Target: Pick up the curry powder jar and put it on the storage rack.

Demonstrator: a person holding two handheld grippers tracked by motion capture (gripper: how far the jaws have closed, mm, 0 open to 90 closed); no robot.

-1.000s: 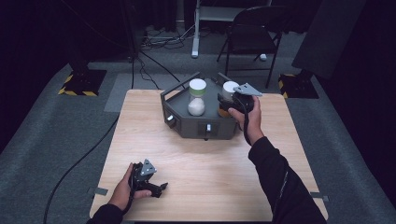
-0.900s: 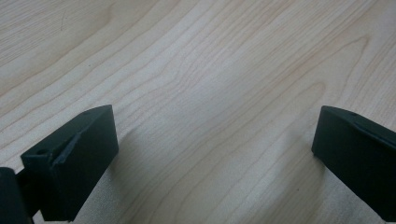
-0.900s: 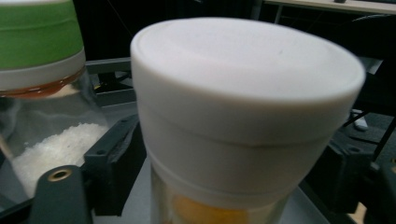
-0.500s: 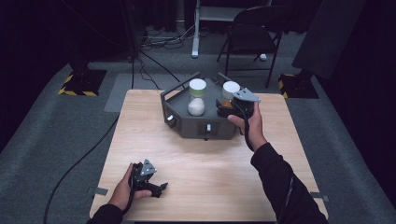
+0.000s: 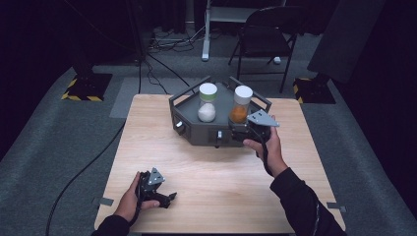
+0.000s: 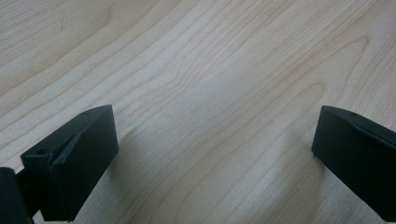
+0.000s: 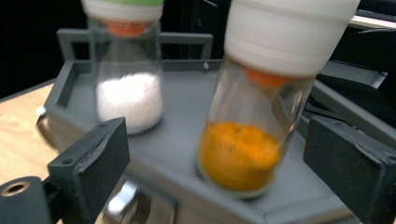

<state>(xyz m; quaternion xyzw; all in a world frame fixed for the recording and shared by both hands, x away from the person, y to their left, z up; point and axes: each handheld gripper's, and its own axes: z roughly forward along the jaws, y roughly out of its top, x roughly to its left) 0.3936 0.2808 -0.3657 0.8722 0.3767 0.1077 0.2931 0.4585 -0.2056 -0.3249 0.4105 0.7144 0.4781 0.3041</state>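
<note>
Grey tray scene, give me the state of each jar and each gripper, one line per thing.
Glass jar of orange powder with white cap: capped, tilted, on grey tray, free between the jaws.
Glass jar of white powder with green-topped cap: capped, upright, on tray.
Right gripper: open, jaws have just been opening.
Left gripper: open over wooden table.

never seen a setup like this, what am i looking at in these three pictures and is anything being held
A person sits at a wooden table holding a hand-held two-jaw gripper in each hand. The high view looks down from above. The other two pictures come from small cameras riding on each gripper, looking out between its black jaws.

On the table stands a grey tray carrying two jars: one with white powder and one with orange powder.

The left gripper rests open near the table's front edge. The right gripper has just been opening; its jaws stand either side of the orange jar without pressing on it. Nothing is held.
</note>
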